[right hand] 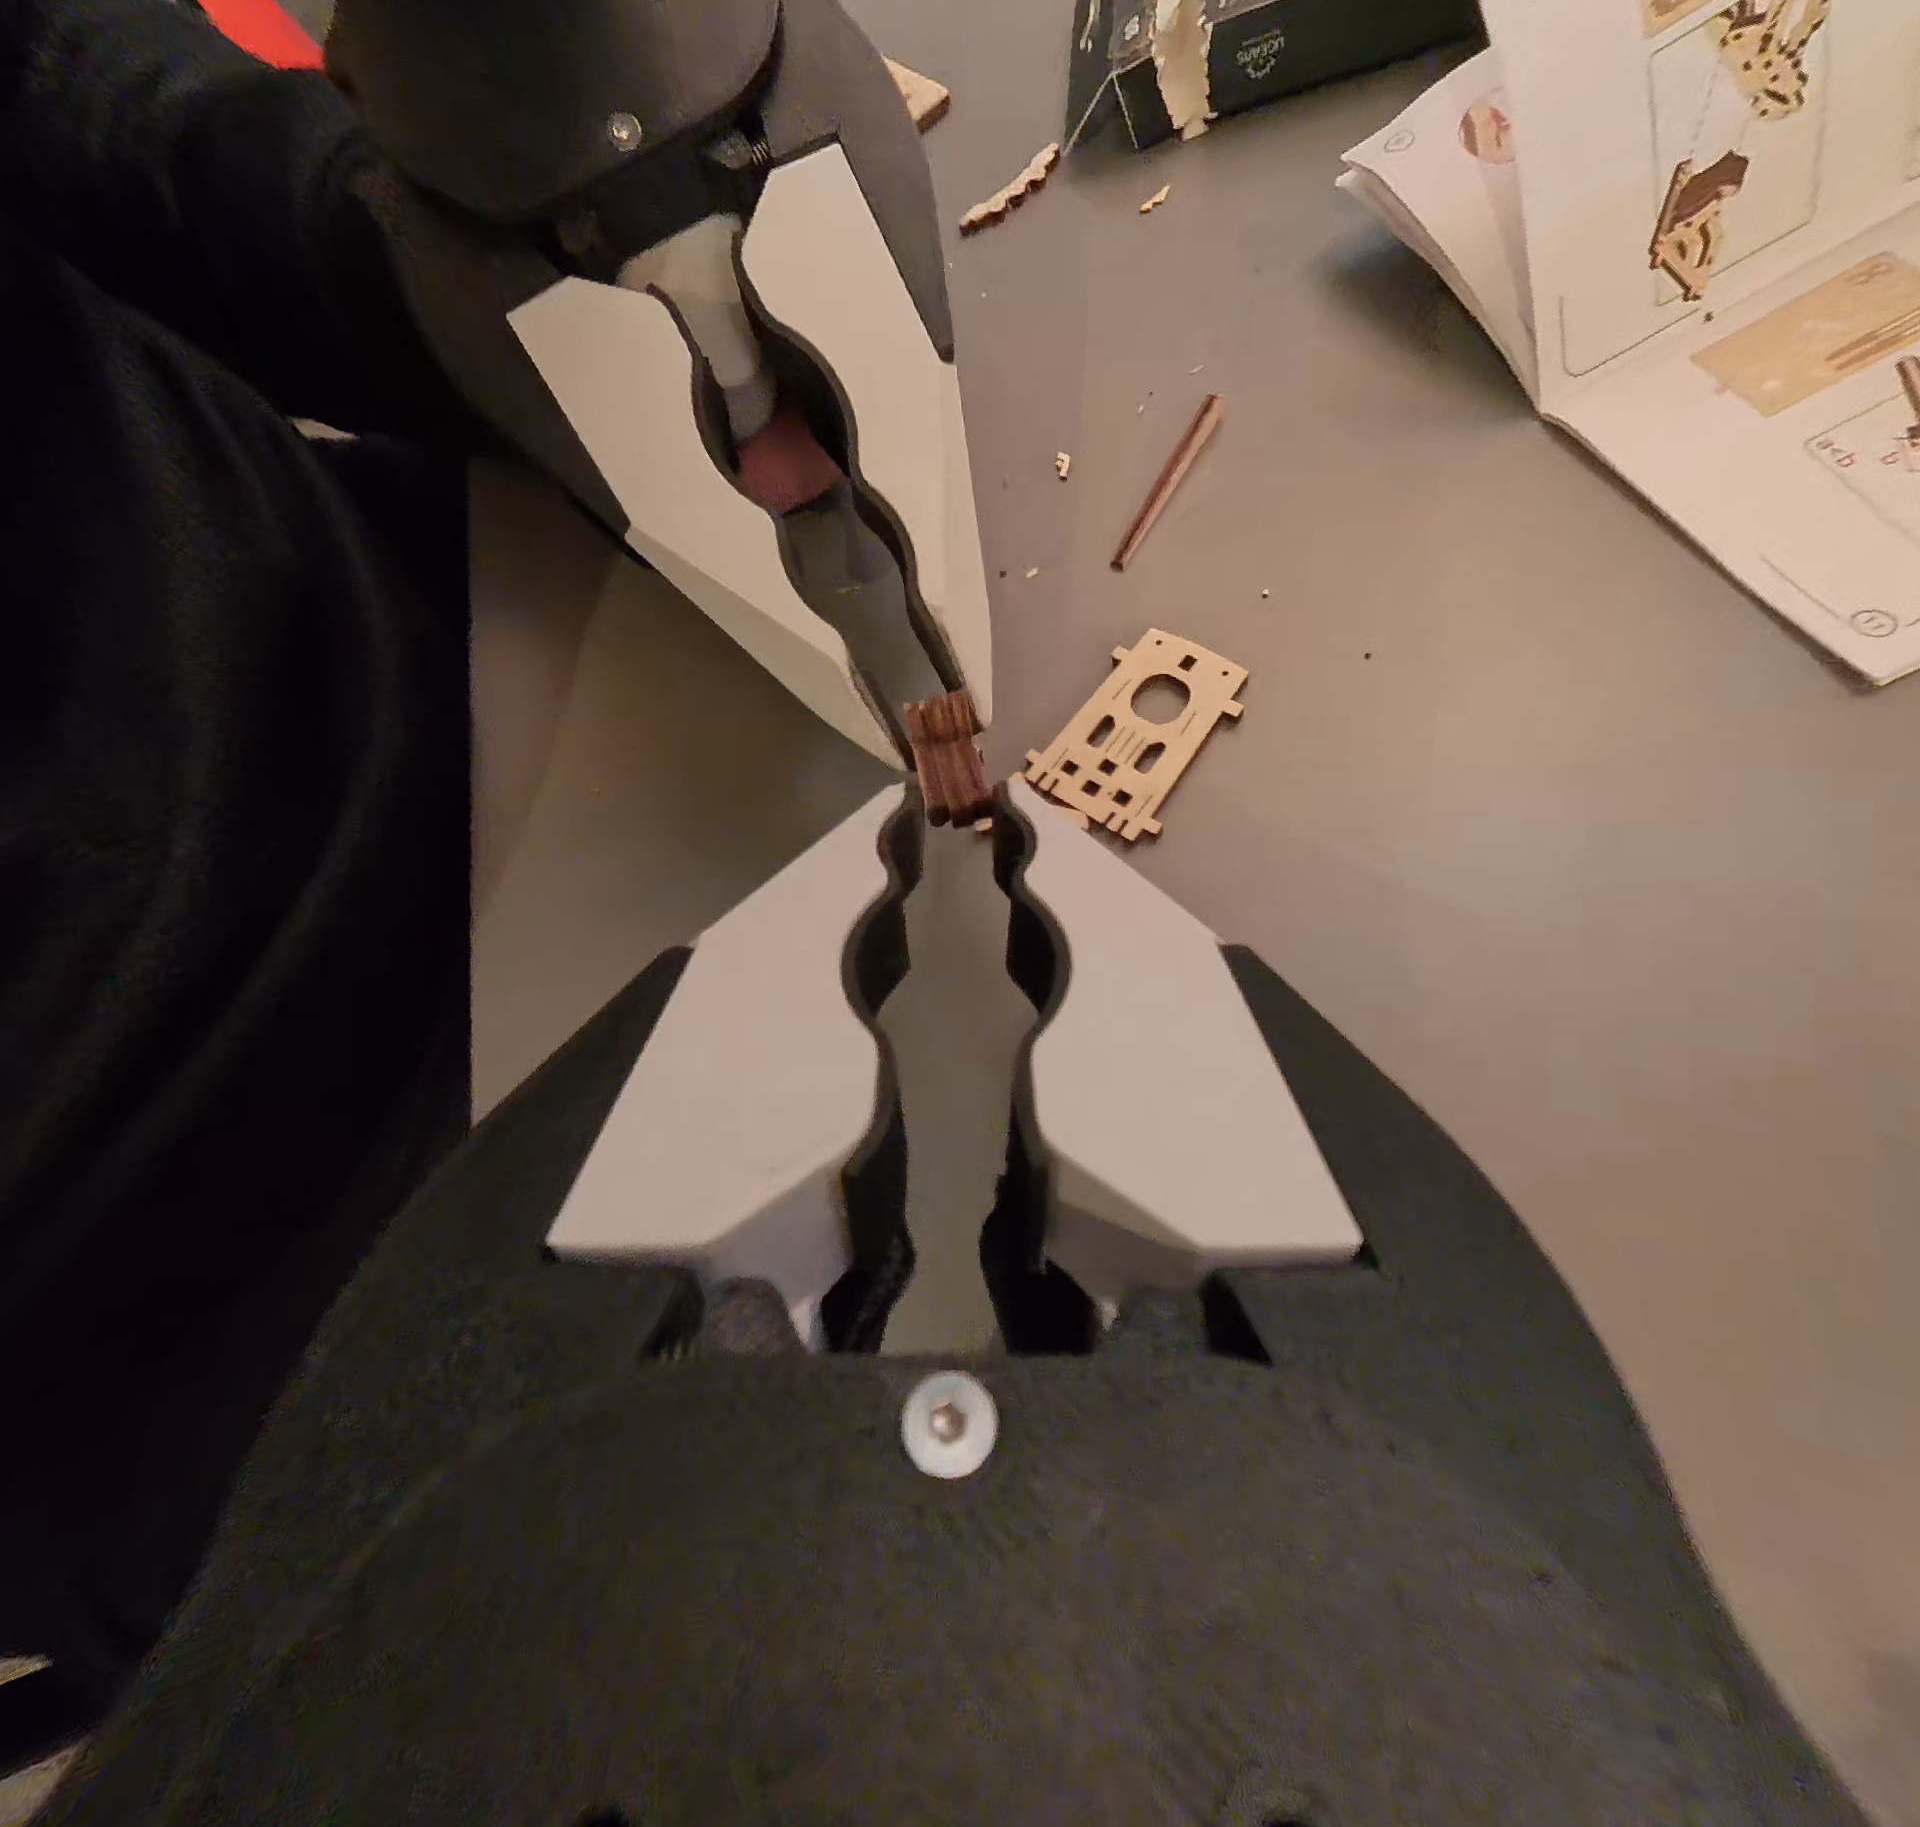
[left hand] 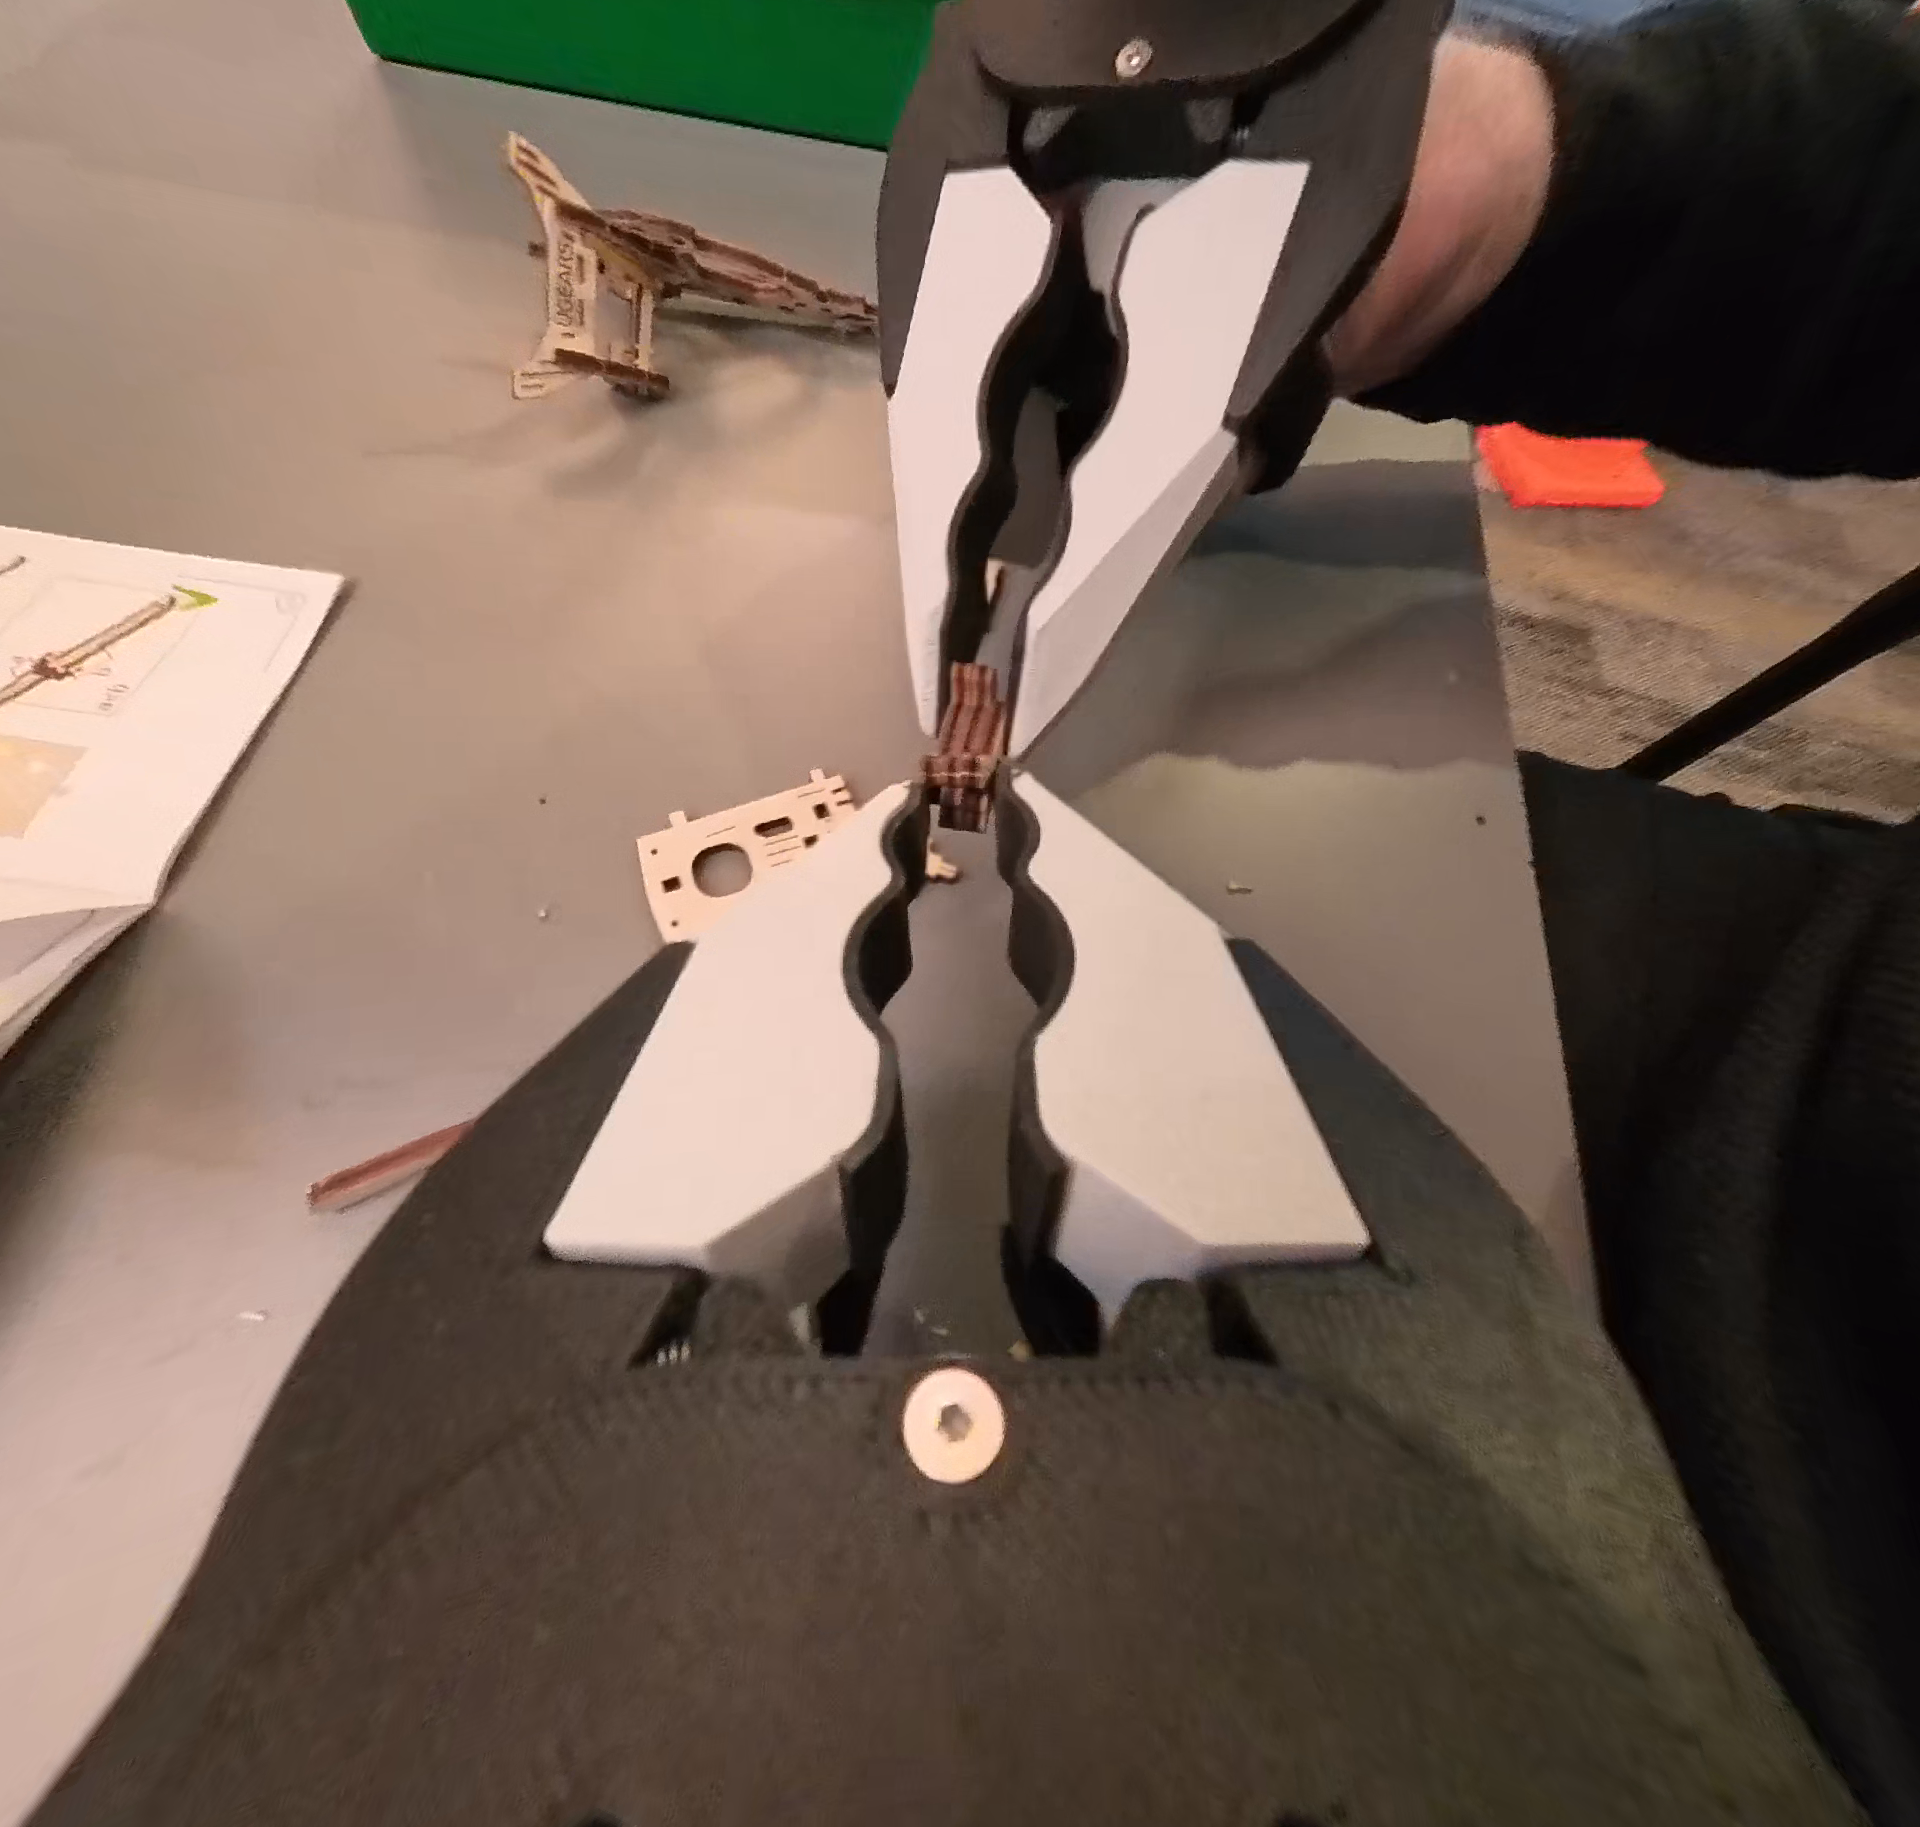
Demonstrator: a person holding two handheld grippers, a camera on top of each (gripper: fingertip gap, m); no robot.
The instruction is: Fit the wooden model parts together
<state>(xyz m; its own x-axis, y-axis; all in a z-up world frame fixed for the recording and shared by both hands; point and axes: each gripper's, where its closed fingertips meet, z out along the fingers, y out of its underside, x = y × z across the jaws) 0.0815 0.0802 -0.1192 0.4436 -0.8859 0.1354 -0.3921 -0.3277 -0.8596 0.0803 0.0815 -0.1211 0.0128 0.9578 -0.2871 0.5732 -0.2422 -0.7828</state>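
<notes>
A small stack of dark-edged wooden layers (left hand: pixel 966 754) hangs just above the grey table, held from both ends. My left gripper (left hand: pixel 961 806) is shut on its near end. My right gripper (left hand: pixel 975 709) comes down from above and is shut on its far end. In the right wrist view the same stack (right hand: pixel 948 769) sits between my right gripper (right hand: pixel 958 809) and the left gripper (right hand: pixel 943 730), tip to tip. A flat pale wooden plate with cut-outs (left hand: pixel 748 842) (right hand: pixel 1138 728) lies on the table beside the tips.
A partly built wooden model (left hand: pixel 623 291) stands in front of a green box (left hand: pixel 644 1). An open instruction booklet (left hand: pixel 125 738) (right hand: pixel 1662 323), a thin wooden stick (right hand: pixel 1164 484), small wood scraps (right hand: pixel 1008 190) and a dark box (right hand: pixel 1278 11) lie around. The table edge (left hand: pixel 1496 634) is to the right. My left and right fingertips are right by each other.
</notes>
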